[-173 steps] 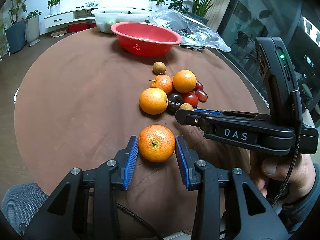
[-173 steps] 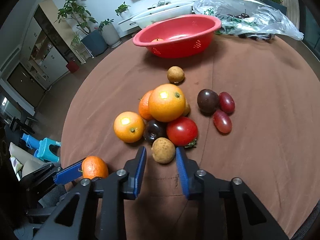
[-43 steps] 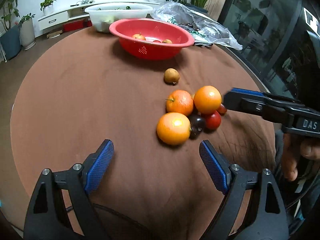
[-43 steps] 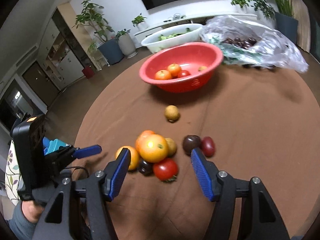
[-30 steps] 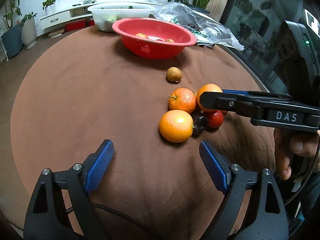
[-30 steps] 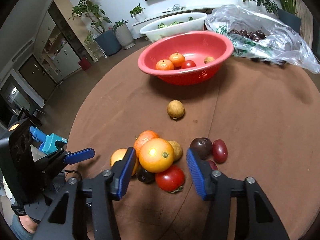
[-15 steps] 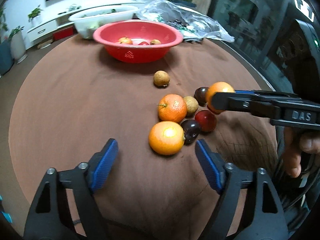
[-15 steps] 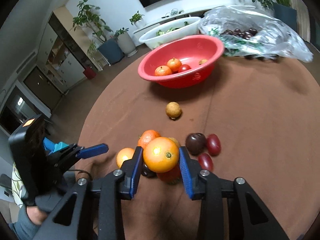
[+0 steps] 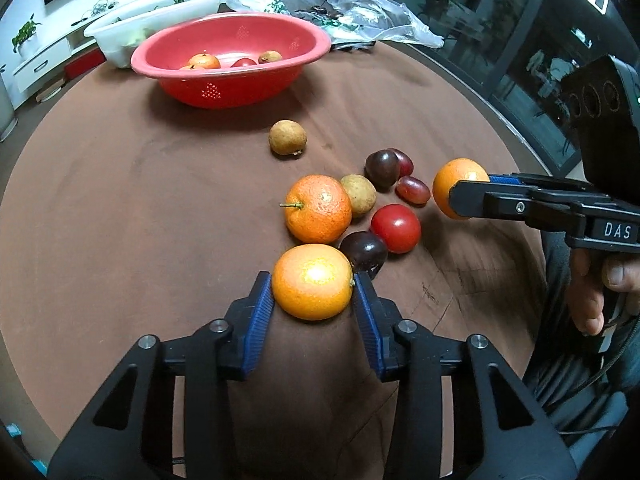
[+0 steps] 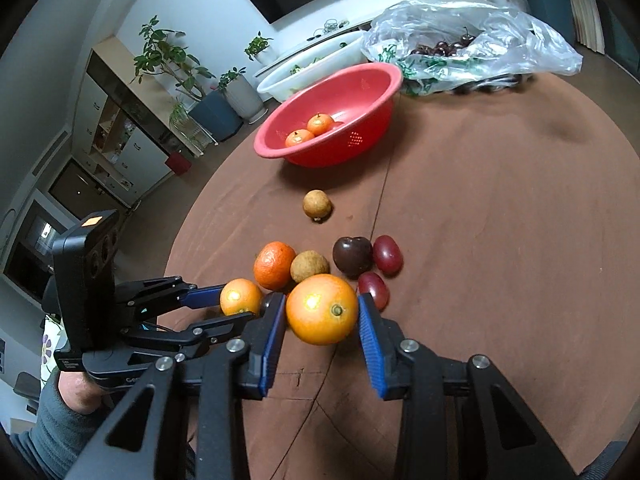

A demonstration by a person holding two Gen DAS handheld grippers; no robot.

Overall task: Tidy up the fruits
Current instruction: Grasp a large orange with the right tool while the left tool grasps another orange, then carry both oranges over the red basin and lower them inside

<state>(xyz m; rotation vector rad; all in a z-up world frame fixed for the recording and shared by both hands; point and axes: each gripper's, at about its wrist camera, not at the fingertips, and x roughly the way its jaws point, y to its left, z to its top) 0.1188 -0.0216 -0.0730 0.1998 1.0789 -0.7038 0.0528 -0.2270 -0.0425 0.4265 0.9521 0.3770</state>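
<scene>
Oranges on the brown surface (image 9: 120,208), left claw (image 9: 313,300) closing around the near orange (image 9: 312,282), right claw (image 10: 322,320) gripping another orange (image 10: 322,309), red bowl (image 9: 276,34) far behind.

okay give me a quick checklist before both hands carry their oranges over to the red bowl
1. Left gripper on its orange: jaws closing, pads at both sides. Ok.
2. Right gripper clamps its orange, clear of the pile. Ok.
3. Left orange lifted off the table: cannot tell.
4. Dark plum sits tight against the left orange; may roll. Not ok.
5. Red bowl has room beside the fruit inside. Ok.
6. Path past the lone brown fruit: ok.
</scene>
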